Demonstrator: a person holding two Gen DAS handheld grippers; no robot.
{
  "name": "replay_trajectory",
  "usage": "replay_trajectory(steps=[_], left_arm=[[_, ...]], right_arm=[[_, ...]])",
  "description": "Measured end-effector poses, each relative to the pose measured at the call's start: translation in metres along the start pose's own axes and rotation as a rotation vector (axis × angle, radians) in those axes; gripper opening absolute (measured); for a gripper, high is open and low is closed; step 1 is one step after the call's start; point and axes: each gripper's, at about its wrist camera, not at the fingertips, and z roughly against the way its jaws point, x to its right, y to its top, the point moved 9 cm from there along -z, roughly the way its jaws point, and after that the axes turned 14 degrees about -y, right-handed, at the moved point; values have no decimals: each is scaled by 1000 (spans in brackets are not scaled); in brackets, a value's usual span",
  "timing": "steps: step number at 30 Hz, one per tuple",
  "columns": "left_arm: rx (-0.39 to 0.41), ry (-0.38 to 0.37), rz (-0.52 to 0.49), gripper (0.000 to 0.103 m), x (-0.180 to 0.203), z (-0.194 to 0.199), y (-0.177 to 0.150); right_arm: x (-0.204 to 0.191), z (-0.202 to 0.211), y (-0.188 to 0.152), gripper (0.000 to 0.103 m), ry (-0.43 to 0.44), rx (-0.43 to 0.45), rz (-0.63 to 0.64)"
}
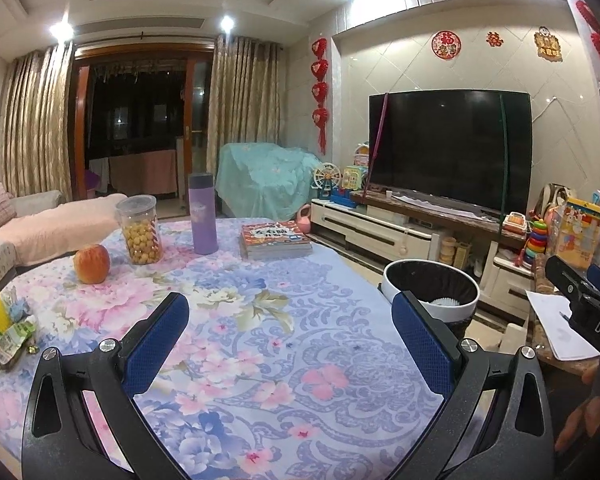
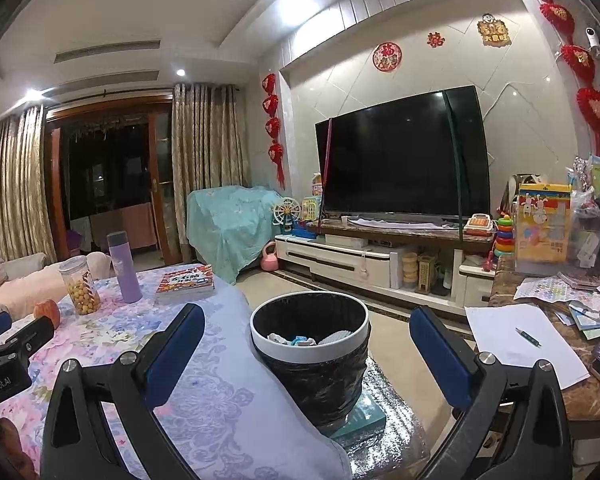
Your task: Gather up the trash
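My left claw hangs over the floral cloth, jaws spread wide, nothing between them. Left of it, at the cloth's edge, lies a heap of crumpled wrappers, green and yellow, well apart from the fingers. Ahead and left stand an apple, a jar of yellow snacks and a purple flask; ahead and slightly right lies a stack of books. Right of the right finger, off the table's edge, is the bin.

My right claw is likewise spread and empty. The bin, black-lined with a white rim, stands straight ahead between its fingers and rests on a green book; scraps lie inside it. Right of this claw, a white sheet with a pen lies on a marble-topped table. Far ahead is the TV.
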Motion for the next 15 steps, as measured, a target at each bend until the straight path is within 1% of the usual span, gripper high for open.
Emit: replay_trajectory(steps=[15], left_arm=[[-4,9,2,103,-2,-1,-2]], right_arm=[[-5,1,-3,103,8,-5,14]])
